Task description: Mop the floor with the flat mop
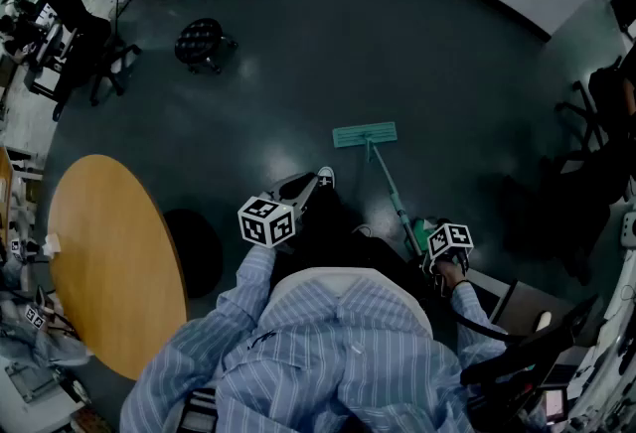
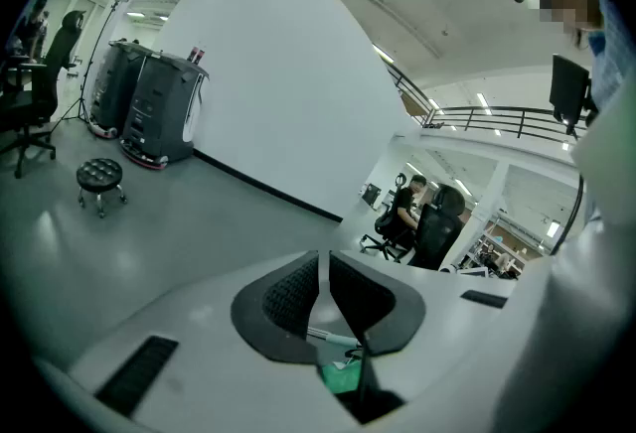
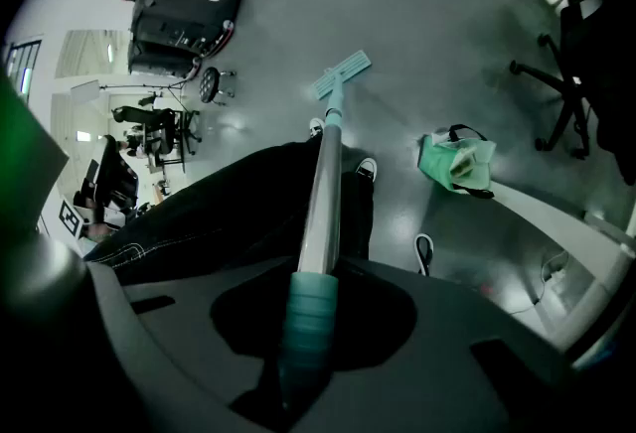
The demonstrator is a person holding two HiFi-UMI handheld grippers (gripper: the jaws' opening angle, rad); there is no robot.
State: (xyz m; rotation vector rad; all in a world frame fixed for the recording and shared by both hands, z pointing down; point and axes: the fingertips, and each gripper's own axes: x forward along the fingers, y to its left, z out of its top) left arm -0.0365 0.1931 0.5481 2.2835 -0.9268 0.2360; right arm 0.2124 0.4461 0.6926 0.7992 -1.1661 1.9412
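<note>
The flat mop has a teal head (image 1: 365,134) lying flat on the dark grey floor ahead of my feet. Its pale pole (image 1: 390,188) slants back to my right side. My right gripper (image 1: 432,242) is shut on the pole's teal grip (image 3: 310,307). In the right gripper view the pole runs up from the jaws to the mop head (image 3: 340,75). My left gripper (image 1: 293,193) is held out in front at the left, away from the mop. Its pads (image 2: 293,294) stand almost together with nothing between them, and it faces the white wall.
A round wooden table (image 1: 109,262) is close on my left. A black stool (image 1: 202,42) and office chairs (image 1: 75,39) stand farther off at the left. More chairs (image 1: 596,113) are at the right. A green bag (image 3: 455,161) lies on the floor near my right foot.
</note>
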